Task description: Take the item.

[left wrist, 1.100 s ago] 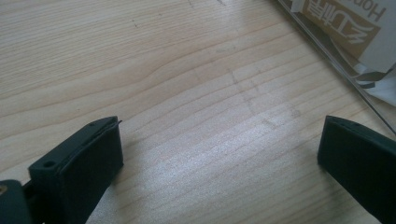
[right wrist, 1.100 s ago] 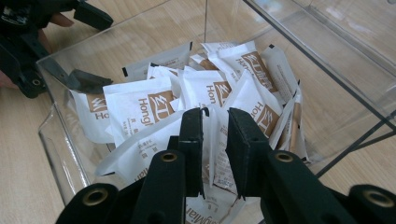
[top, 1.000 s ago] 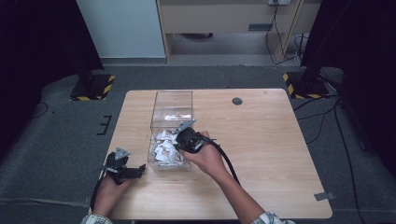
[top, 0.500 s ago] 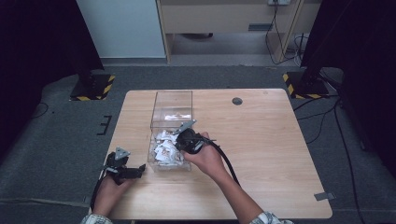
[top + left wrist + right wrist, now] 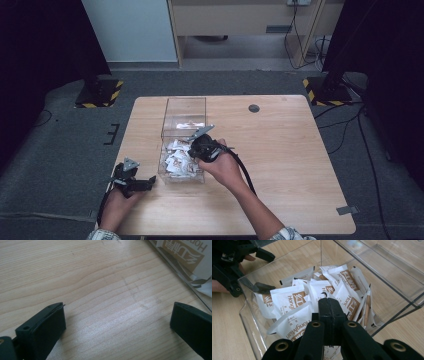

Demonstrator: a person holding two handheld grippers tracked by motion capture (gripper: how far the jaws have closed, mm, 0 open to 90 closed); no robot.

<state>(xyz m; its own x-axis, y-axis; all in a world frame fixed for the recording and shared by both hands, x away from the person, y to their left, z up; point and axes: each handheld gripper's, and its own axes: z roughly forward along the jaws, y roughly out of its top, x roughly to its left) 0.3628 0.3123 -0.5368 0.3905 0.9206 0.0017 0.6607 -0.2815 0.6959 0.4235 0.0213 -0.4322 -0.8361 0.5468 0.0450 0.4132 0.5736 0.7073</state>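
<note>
A clear plastic box [image 5: 184, 100] stands on the wooden table [image 5: 280, 150] with a heap of white and brown packets [image 5: 177, 161] in its near half. My right gripper [image 5: 189, 149] reaches over the box's right wall, down among the packets [image 5: 287, 298]. In the right gripper view its jaws [image 5: 327, 302] are pressed flat together just above the heap, and I cannot tell whether a packet edge is caught between them. My left gripper [image 5: 150, 182] rests on the table left of the box, open, with bare wood between its fingers [image 5: 117, 315].
The box wall [image 5: 175, 267] with a packet [image 5: 185, 255] behind it lies close to the left gripper's right finger. A round dark grommet [image 5: 254, 108] sits near the table's far edge. My left gripper [image 5: 265, 271] shows through the box's far wall.
</note>
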